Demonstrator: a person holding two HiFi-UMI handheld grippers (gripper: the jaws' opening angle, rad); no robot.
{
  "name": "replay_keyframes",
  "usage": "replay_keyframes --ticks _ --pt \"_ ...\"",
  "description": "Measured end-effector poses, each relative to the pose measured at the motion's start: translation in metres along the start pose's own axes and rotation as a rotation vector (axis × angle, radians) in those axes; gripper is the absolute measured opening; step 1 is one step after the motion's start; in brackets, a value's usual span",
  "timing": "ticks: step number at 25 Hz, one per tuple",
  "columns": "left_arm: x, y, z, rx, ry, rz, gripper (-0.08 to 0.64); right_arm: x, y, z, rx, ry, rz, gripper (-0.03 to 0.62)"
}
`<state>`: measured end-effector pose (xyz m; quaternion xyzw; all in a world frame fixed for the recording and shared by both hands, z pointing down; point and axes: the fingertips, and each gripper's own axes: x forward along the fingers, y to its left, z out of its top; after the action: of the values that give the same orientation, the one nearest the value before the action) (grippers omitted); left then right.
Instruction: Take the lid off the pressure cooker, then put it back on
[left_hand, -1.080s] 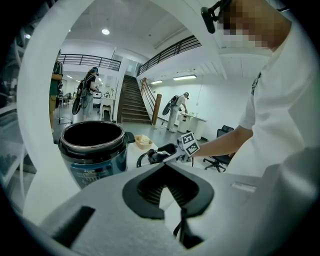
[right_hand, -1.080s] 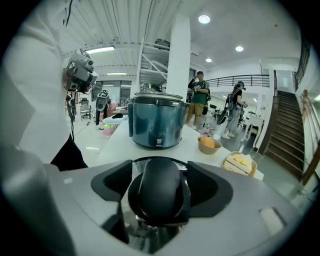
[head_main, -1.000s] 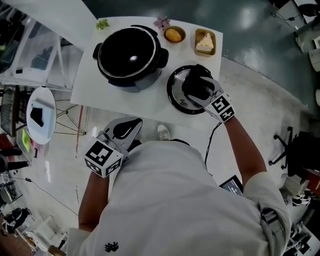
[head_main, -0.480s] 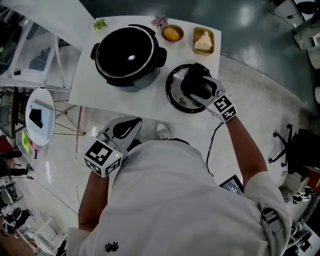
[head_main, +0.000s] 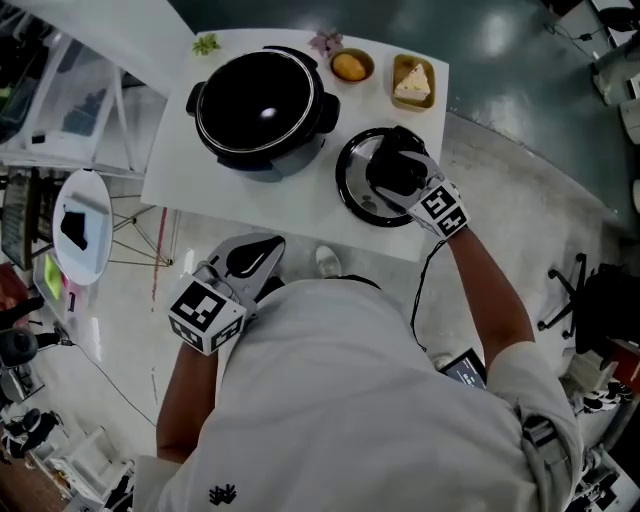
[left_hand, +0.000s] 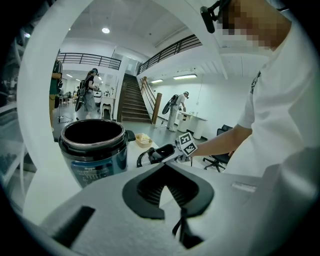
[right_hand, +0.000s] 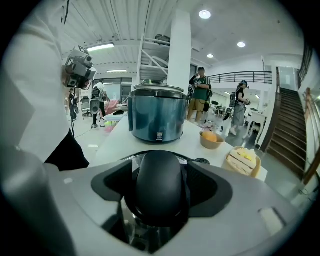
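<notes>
Barely shifted: R gripper (head_main: 396, 171) jaws clamp lid knob (right_hand: 160, 186); L gripper (head_main: 255, 256) jaws closed, empty

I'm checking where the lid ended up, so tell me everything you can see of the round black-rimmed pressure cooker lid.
The round black-rimmed lid is off the cooker and appears to lie flat, knob up, on the white table. It sits to the right of the open black-and-blue cooker pot, apart from it. Its rim looks black, its centre glossy and reflective. The right gripper is shut on its domed black knob. Nothing else touches it.
</notes>
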<state>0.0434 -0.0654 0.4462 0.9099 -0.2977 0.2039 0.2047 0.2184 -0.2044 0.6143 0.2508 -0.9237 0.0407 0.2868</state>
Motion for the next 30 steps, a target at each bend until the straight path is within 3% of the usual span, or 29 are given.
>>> replay_keyframes --ticks 13,30 --pt "-0.011 0.005 -0.005 -0.021 0.001 0.030 0.006 0.012 -0.001 -0.007 0.011 0.020 0.026 0.299" --pt "-0.012 0.005 -0.005 -0.010 -0.008 0.031 0.006 0.013 -0.001 -0.008 0.031 0.052 0.015 0.291"
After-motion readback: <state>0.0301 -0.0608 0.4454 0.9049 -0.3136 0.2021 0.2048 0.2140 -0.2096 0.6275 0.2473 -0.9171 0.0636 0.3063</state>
